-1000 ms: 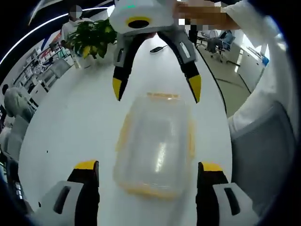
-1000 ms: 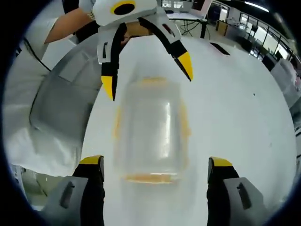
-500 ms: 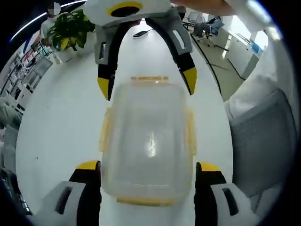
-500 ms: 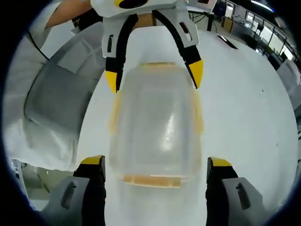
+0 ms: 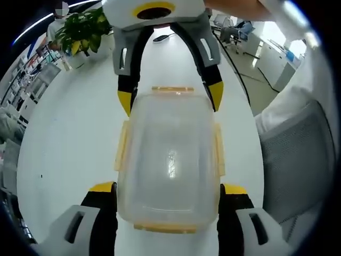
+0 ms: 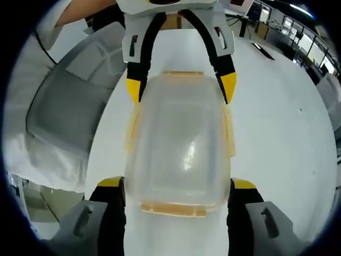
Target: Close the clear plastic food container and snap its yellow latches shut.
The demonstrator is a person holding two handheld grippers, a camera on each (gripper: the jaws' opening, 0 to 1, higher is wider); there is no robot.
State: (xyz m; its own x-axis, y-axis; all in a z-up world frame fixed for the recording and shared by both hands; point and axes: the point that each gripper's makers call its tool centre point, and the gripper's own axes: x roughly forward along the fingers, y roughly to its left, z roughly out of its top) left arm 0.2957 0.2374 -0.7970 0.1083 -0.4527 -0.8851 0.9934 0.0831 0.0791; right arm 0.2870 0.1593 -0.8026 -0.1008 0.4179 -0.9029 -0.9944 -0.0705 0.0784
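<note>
Both pairs of jaws stand apart, one on each side of the container. In the left gripper view the left gripper (image 5: 168, 194) has its yellow-tipped jaws flanking the near end of the container (image 5: 169, 160), close against its sides; whether they press it cannot be told. At the far end the right gripper (image 5: 170, 98) reaches in from the top, its tips just beside the far corners. The right gripper view shows the same from the other end: the right gripper (image 6: 178, 191) brackets the near end of the container (image 6: 178, 144), and the left gripper (image 6: 181, 88) straddles the far end.

The container is clear, its lid on top, with yellow latches (image 5: 122, 146) along the sides and ends. It lies on a long white table (image 5: 69, 138), near the edge where a person's pale sleeve (image 5: 290, 160) shows.

Farther along the table stands a leafy plant (image 5: 82, 33), and a dark flat object (image 5: 162, 37) lies beyond the right gripper. Past the table edge are an open floor and office chairs (image 5: 237, 32). In the right gripper view the table (image 6: 282, 117) runs off toward desks and windows (image 6: 298, 32).
</note>
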